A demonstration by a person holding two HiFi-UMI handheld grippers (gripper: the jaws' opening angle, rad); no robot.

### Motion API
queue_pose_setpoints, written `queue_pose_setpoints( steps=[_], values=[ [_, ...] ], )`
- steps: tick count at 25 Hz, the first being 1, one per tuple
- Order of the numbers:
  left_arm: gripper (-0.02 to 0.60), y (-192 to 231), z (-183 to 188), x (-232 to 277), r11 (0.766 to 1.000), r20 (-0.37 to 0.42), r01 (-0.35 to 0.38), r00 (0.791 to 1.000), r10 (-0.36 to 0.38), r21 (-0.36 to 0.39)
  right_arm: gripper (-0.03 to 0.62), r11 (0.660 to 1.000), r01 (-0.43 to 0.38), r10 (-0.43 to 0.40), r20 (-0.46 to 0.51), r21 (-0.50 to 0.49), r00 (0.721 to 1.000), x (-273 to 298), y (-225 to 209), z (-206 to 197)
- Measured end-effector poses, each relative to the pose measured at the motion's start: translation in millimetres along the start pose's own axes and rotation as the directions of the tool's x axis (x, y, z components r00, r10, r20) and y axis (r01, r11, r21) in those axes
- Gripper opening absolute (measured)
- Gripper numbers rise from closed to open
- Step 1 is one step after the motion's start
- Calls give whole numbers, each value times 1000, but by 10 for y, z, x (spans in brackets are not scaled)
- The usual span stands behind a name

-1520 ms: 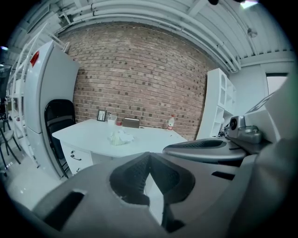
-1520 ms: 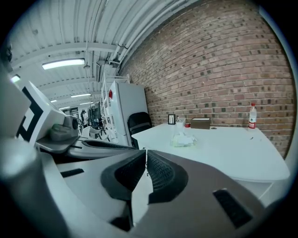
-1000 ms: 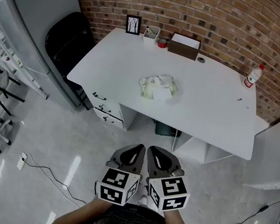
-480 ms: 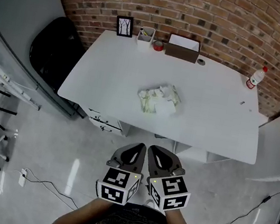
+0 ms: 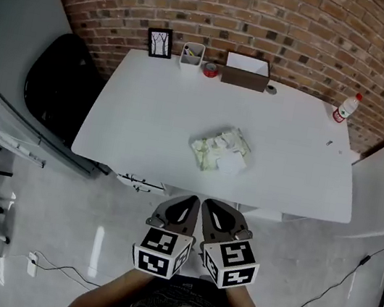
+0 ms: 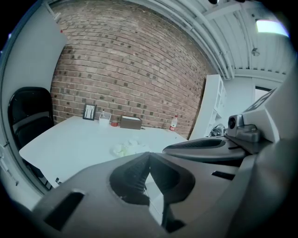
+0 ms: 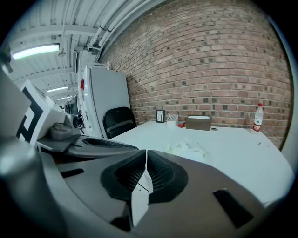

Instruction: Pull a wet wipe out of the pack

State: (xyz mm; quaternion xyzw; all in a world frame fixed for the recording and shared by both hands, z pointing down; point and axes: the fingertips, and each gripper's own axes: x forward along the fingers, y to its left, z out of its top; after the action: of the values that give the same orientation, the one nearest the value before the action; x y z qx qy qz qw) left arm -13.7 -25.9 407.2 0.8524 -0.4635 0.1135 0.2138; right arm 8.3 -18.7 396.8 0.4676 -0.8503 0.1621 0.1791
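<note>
The wet wipe pack [image 5: 221,149], pale green and white with a white flap, lies near the middle of the white table [image 5: 146,119]. It also shows as a small pale lump in the left gripper view [image 6: 125,148] and in the right gripper view [image 7: 186,148]. My left gripper [image 5: 188,206] and right gripper [image 5: 214,209] are held side by side close to my body, in front of the table's near edge and well short of the pack. Both have their jaws closed together with nothing between them.
Along the table's far edge by the brick wall stand a picture frame [image 5: 159,43], a white pen cup [image 5: 191,56], a red tape roll [image 5: 210,69] and a brown box [image 5: 246,71]. A bottle [image 5: 343,108] stands far right. A black chair [image 5: 56,88] is at the left.
The view has advanced toward the table, which now sits lower and nearer in the head view. Both grippers stay shut and held together in the same pose.
</note>
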Motion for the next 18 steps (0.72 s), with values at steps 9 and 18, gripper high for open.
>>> queue_pose_setpoints(
  steps=[9, 18],
  values=[
    [11, 281, 110, 69, 997, -11, 76, 997, -76, 24, 20, 996, 83, -83, 3, 14, 997, 255, 24, 147],
    [11, 374, 175, 212, 992, -16, 118, 993, -117, 47, 21, 993, 119, -120, 35, 21, 992, 393, -84, 258]
  ],
)
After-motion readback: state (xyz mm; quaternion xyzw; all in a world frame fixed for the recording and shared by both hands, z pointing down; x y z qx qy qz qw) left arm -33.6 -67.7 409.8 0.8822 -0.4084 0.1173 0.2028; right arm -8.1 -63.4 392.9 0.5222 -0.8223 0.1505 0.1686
